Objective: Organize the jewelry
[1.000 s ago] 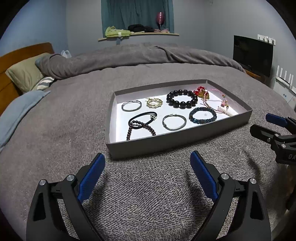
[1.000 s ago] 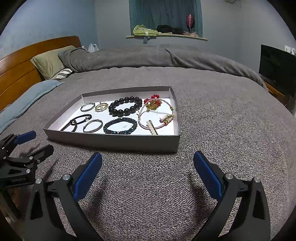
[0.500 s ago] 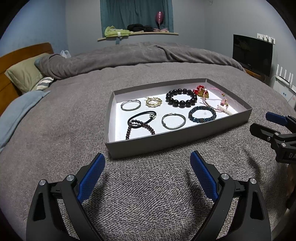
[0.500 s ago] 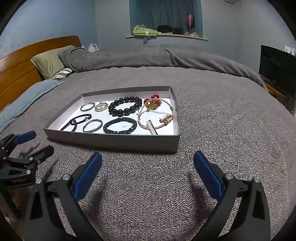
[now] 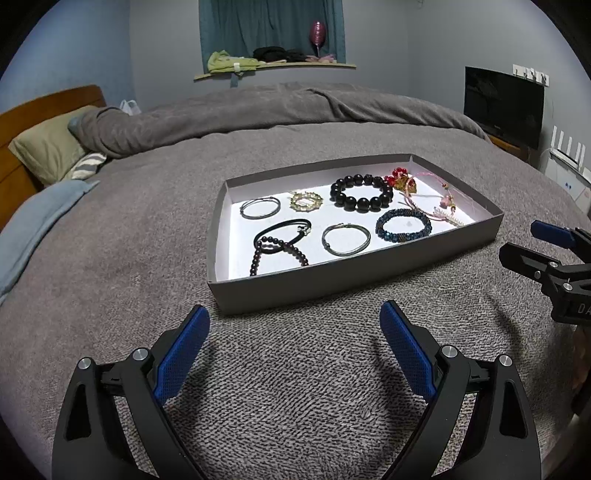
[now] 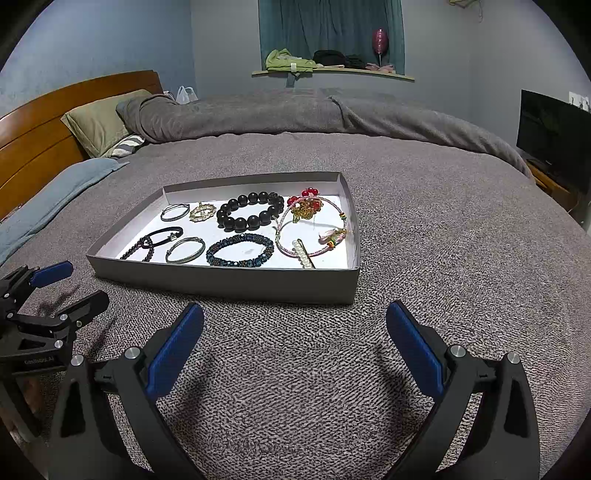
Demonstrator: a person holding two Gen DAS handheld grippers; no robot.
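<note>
The bracelets sit in the grey tray [image 5: 354, 284] on the bed [image 5: 110, 258], pink cord bracelet [image 6: 314, 229] tangled with the red charm at the tray's right end. Both the left tongs [image 5: 293, 345] and right tongs [image 6: 295, 345] hang wide and empty just short of the tray's near wall. I'd guess grabbing that cord drags its neighbours along.

A wide bed [image 6: 424, 229] under a grey textured blanket [image 5: 147, 229] fills the room, with a wooden headboard [image 6: 40, 125] and an olive pillow [image 6: 99, 122] at its left. Blue-grey walls [image 6: 110, 40] surround a teal curtain [image 6: 328, 26] above a cluttered sill [image 6: 332, 72]. A dark television [image 5: 502, 107] stands at right.
</note>
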